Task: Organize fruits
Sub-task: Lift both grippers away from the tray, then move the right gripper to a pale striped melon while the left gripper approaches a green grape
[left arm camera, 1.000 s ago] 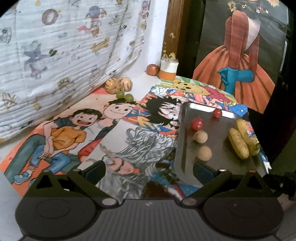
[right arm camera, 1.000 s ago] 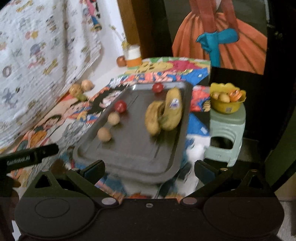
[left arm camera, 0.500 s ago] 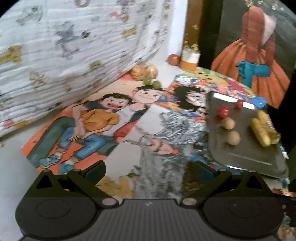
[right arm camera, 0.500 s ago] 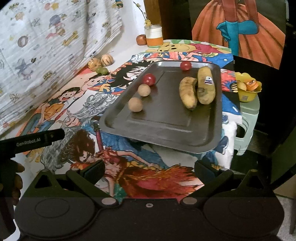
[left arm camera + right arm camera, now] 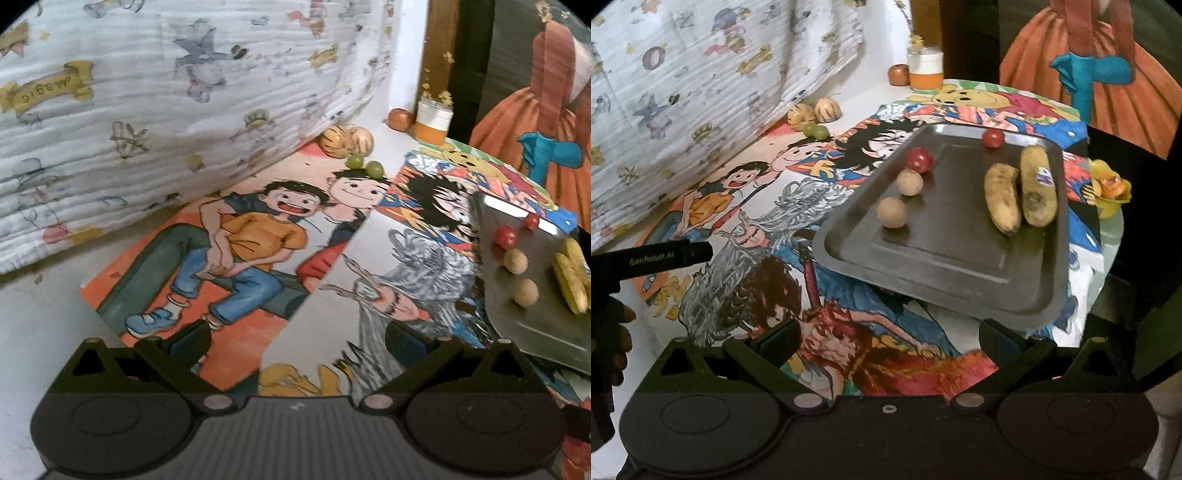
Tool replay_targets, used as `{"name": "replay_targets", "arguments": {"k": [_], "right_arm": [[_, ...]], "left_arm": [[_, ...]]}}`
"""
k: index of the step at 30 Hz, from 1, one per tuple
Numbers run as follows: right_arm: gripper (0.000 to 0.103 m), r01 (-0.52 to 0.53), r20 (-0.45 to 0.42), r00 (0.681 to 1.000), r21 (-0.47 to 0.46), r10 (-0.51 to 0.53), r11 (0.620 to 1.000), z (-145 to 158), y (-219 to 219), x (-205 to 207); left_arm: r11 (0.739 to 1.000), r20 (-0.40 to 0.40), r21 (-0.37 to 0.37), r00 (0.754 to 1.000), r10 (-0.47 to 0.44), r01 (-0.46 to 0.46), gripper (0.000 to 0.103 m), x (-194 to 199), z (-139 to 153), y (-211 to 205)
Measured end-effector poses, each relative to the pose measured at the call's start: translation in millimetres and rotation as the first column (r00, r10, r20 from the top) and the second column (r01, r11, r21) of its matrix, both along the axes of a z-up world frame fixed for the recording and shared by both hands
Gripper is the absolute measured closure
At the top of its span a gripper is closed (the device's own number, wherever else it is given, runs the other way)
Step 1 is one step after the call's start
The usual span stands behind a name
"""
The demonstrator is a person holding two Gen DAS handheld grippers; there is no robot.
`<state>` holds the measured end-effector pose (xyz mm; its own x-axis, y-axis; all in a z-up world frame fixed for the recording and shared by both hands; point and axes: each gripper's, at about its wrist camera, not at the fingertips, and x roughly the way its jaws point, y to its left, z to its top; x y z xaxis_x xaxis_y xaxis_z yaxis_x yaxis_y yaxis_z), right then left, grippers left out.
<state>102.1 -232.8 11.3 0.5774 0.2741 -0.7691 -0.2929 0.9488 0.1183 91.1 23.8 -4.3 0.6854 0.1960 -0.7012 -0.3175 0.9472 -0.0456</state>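
Observation:
A dark metal tray (image 5: 960, 266) lies on a cartoon-print cloth. On it are two bananas (image 5: 1019, 192), two red fruits (image 5: 919, 159) and two tan round fruits (image 5: 892, 212). The tray also shows at the right of the left wrist view (image 5: 543, 325). Two green grapes (image 5: 365, 165) and two striped round fruits (image 5: 345, 140) lie on the cloth near the quilt. A red-brown fruit (image 5: 399, 119) sits by a jar. My left gripper (image 5: 295, 338) is open and empty above the cloth. My right gripper (image 5: 888, 338) is open and empty before the tray's near edge.
A white printed quilt (image 5: 147, 110) banks up on the left. An orange-and-white jar (image 5: 925, 70) stands at the back. A yellow bowl (image 5: 1110, 192) with fruit sits on a green stool at the right, beyond the table edge. The left gripper's body (image 5: 657, 256) shows at the left.
The left view has swung left and closer to the cloth, so the tray sits further right. The right gripper has drawn back and up from the tray. Both stay open.

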Motion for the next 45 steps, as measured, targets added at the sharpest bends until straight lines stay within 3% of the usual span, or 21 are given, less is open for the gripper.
{"name": "replay_targets", "arguments": {"k": [9, 12, 19, 23, 26, 29, 34, 40, 43, 45], "right_arm": [[0.001, -0.107, 0.065, 0.992, -0.012, 0.108, 0.994, 20, 14, 30], [0.001, -0.198, 0.074, 0.977, -0.029, 0.199, 0.98, 31, 21, 42], [0.001, -0.428, 0.164, 0.871, -0.211, 0.463, 0.879, 62, 46, 68], [0.001, -0.491, 0.195, 0.814, -0.27, 0.547, 0.828, 74, 51, 94], [0.001, -0.51, 0.206, 0.791, -0.296, 0.576, 0.808, 84, 50, 122], [0.001, -0.508, 0.215, 0.793, -0.284, 0.57, 0.813, 95, 49, 161], [0.001, -0.486, 0.181, 0.84, -0.167, 0.511, 0.858, 107, 54, 239], [0.001, -0.479, 0.123, 0.868, -0.053, 0.481, 0.876, 93, 92, 318], [0.001, -0.51, 0.099, 0.852, -0.056, 0.513, 0.858, 76, 117, 343], [0.001, -0.568, 0.117, 0.808, -0.107, 0.577, 0.816, 65, 132, 352]], "left_arm": [[0.999, -0.001, 0.034, 1.0, 0.028, -0.028, 0.0, 16, 4, 21], [0.999, 0.005, 0.037, 1.0, 0.019, -0.019, 0.0, 24, 7, 28], [0.999, 0.009, -0.026, 1.0, -0.03, 0.03, 0.0, 49, 17, 45], [0.994, 0.007, -0.104, 1.0, -0.026, 0.027, 0.0, 72, 22, 58], [0.988, 0.018, -0.152, 1.0, -0.009, 0.012, 0.0, 91, 23, 67], [0.987, 0.032, -0.16, 0.999, -0.026, 0.031, 0.0, 110, 23, 67], [0.984, 0.068, -0.14, 0.992, -0.104, 0.113, 0.0, 143, 20, 51], [0.969, 0.105, -0.192, 0.985, -0.139, 0.157, 0.0, 181, 9, 33], [0.964, 0.123, -0.218, 0.985, -0.125, 0.15, 0.0, 197, 1, 27], [0.966, 0.135, -0.215, 0.984, -0.118, 0.145, 0.001, 206, -4, 23]]}}
